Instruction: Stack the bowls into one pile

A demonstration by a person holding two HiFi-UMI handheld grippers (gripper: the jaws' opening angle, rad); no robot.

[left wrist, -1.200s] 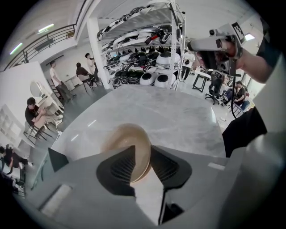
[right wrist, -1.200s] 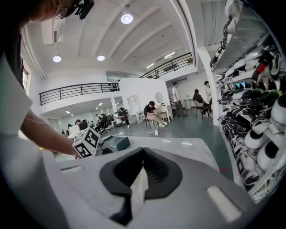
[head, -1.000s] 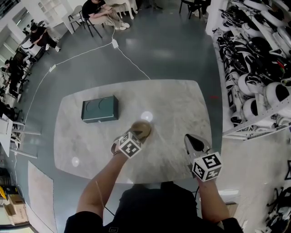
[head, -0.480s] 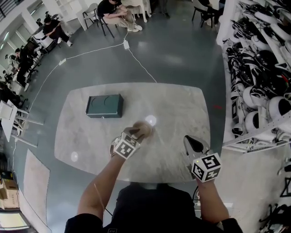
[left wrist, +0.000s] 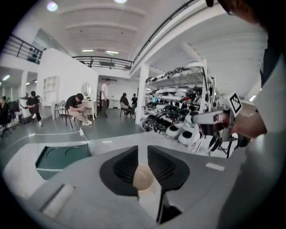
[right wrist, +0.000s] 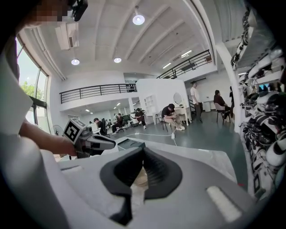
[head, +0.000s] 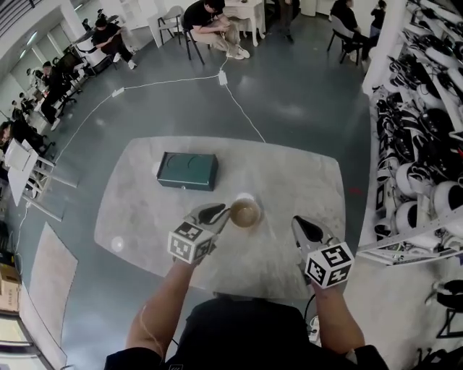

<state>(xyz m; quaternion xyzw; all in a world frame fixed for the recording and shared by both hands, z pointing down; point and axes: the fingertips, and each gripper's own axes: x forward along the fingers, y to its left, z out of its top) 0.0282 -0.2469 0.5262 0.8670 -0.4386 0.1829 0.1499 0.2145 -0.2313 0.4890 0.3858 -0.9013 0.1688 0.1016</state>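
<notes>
A tan bowl stack (head: 244, 214) sits near the middle of the marble table (head: 145, 217). My left gripper (head: 219, 212) hovers just left of it, tips toward its rim, apart from it. Its jaws are closing with nothing between them; the left gripper view shows a narrow gap (left wrist: 143, 150) with the bowl (left wrist: 143, 179) seen through it, lower and beyond. My right gripper (head: 298, 221) is shut and empty, off to the right of the bowl. In the right gripper view (right wrist: 143, 152) the bowl (right wrist: 139, 176) shows behind the closed jaws.
A dark green box (head: 187, 171) lies on the table's far left part. Racks of white gear (head: 427, 144) stand along the right. People sit on chairs (head: 210, 22) across the grey floor, where a white cable (head: 239, 108) runs toward the table.
My left gripper has lifted off the bowl and drawn back to its left, so the bowl now shows whole. Its jaws look narrower. The right gripper has barely shifted.
</notes>
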